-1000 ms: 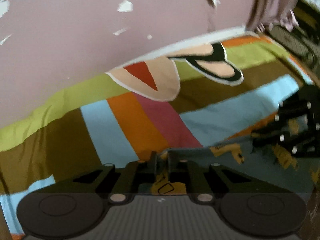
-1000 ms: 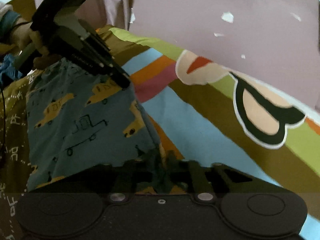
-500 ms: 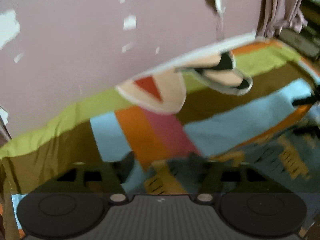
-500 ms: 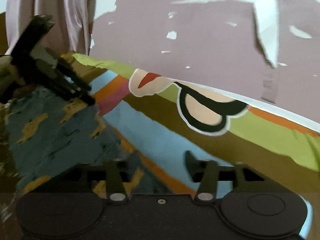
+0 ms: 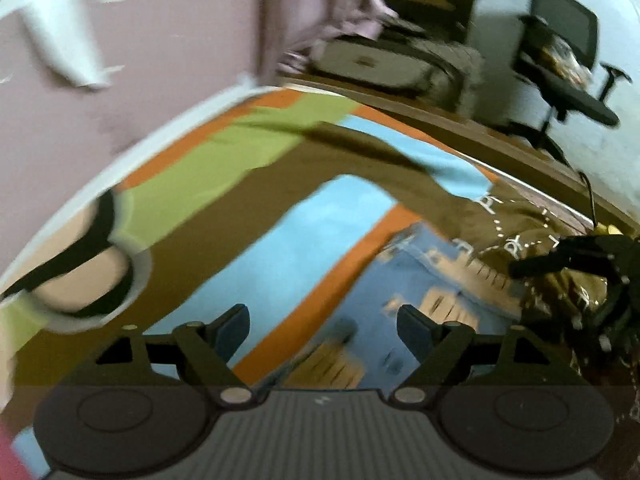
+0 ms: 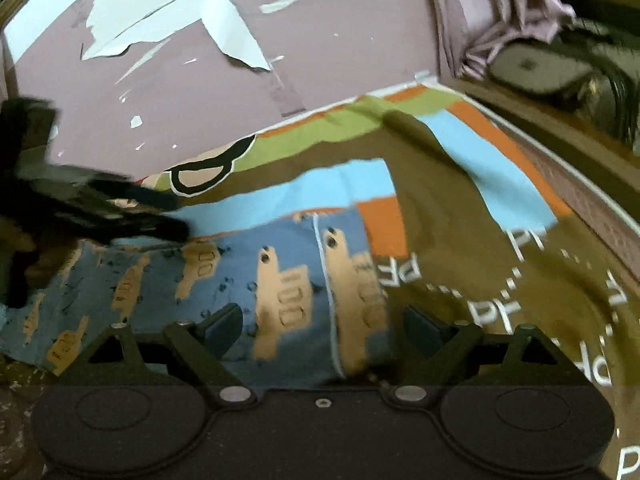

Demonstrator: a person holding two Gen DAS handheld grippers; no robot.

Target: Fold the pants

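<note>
The pants [image 6: 288, 280] are blue with tan truck prints and lie flat on a striped bedsheet [image 6: 332, 192]. My right gripper [image 6: 320, 320] is open and empty, hovering over their right end. In the left wrist view the pants [image 5: 400, 300] lie at lower right, blurred. My left gripper [image 5: 323, 322] is open and empty above their near edge. The left gripper also shows in the right wrist view [image 6: 100, 208] at the far left. The right gripper shows in the left wrist view [image 5: 568, 260] at the right.
The sheet [image 5: 248, 168] has green, brown, light blue and orange stripes. A mauve wall [image 6: 240, 92] with peeling paint runs behind the bed. A wooden bed edge [image 5: 500, 136] and a grey bag [image 5: 380, 64] are at the right. A curtain [image 6: 488, 12] hangs in the corner.
Both grippers were shut on the pants' edge one second ago. They have opened, let the pants drop on the sheet, and swung to the right.
</note>
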